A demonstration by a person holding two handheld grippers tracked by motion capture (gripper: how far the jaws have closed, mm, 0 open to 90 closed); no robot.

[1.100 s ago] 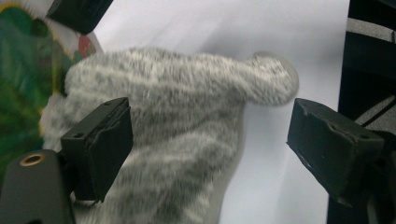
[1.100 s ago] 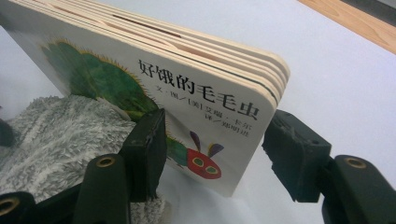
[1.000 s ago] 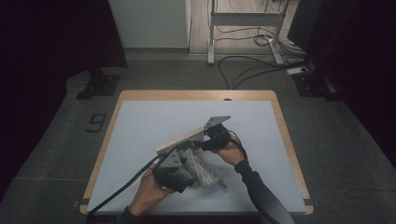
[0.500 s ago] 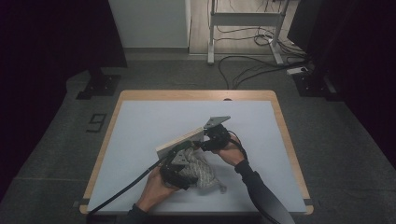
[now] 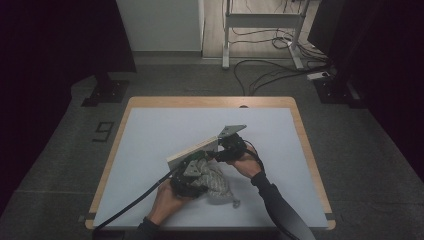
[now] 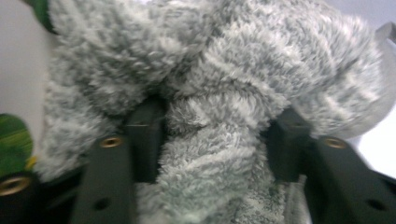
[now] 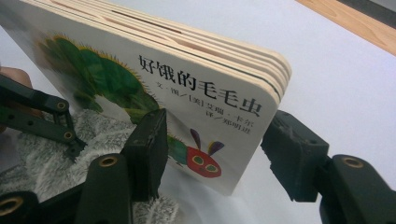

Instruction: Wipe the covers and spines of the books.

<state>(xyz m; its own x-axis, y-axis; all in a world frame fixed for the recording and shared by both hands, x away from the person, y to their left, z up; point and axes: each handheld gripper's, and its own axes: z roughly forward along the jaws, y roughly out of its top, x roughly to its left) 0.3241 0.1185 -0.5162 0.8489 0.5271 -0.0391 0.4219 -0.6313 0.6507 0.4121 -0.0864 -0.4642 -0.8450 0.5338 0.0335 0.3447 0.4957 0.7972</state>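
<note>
Left gripper (image 6: 212, 140): its two black jaws have just been closing and now pinch a thick fold of the grey plush toy (image 6: 219, 93) between them; in the left gripper view the pile bulges out above and beside both pads, which press into it. In the high view this gripper (image 5: 189, 175) sits low over the toy (image 5: 216, 184) at the near middle of the table (image 5: 150, 130), its cable trailing off toward the near left corner.

Right gripper (image 7: 212, 149): it is clamped on the near corner of the board book (image 7: 154, 88), one pad against the printed cover, the other behind the stacked page edges. The book is held tilted, cover facing down toward the toy, with a green caterpillar and Chinese lettering legible on it. In the high view the right gripper (image 5: 220, 150) stands just beyond the toy, and the book (image 5: 192, 150) runs from it leftward, its pale edge uppermost, directly above the far side of the plush.

The toy rests on the white table cover, partly under the book. The person's left hand (image 5: 167, 200) comes in from the near edge; the right hand (image 5: 248, 165) enters from the near right.
</note>
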